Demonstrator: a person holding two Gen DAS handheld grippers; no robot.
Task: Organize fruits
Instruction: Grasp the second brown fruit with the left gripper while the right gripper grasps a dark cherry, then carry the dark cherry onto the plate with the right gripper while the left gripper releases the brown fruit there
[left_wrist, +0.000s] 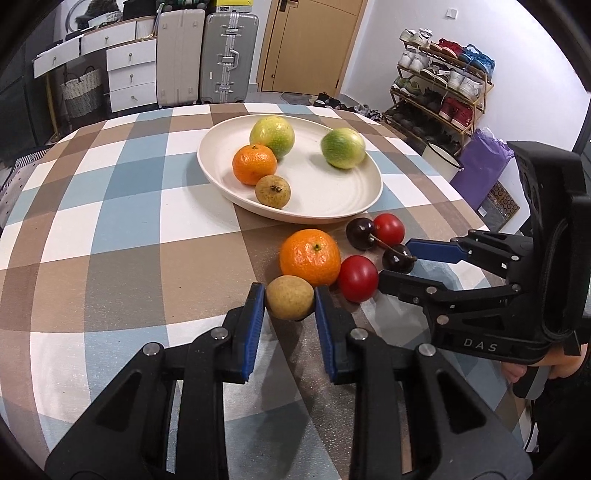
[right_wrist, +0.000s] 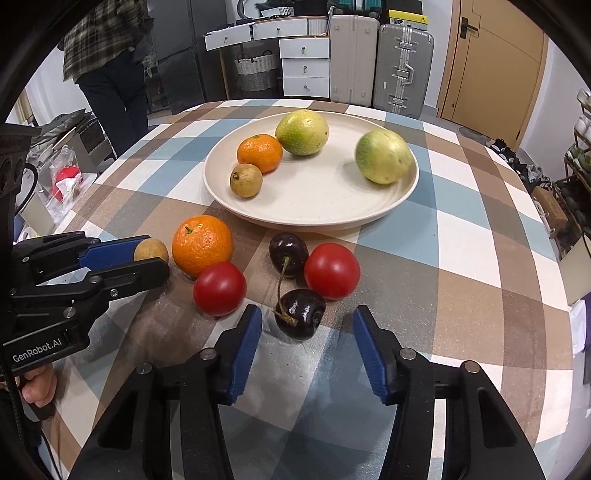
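My left gripper (left_wrist: 290, 295) is shut on a small tan longan (left_wrist: 290, 297) resting on the checked tablecloth; it also shows in the right wrist view (right_wrist: 150, 251). My right gripper (right_wrist: 307, 325) is open around a dark cherry (right_wrist: 301, 314), pads apart from it. Beside them lie an orange (right_wrist: 202, 244), two red tomatoes (right_wrist: 219, 288) (right_wrist: 331, 270) and a second cherry (right_wrist: 288, 254). The cream plate (right_wrist: 314, 206) holds an orange (right_wrist: 259, 152), a longan (right_wrist: 246, 180) and two green-yellow fruits (right_wrist: 302, 132) (right_wrist: 383, 156).
The round table's edge (right_wrist: 554, 277) curves close on the right. A person (right_wrist: 107, 55) stands at the back left. Suitcases (right_wrist: 402, 62), drawers (right_wrist: 304, 66) and a shoe rack (left_wrist: 439, 88) stand beyond the table.
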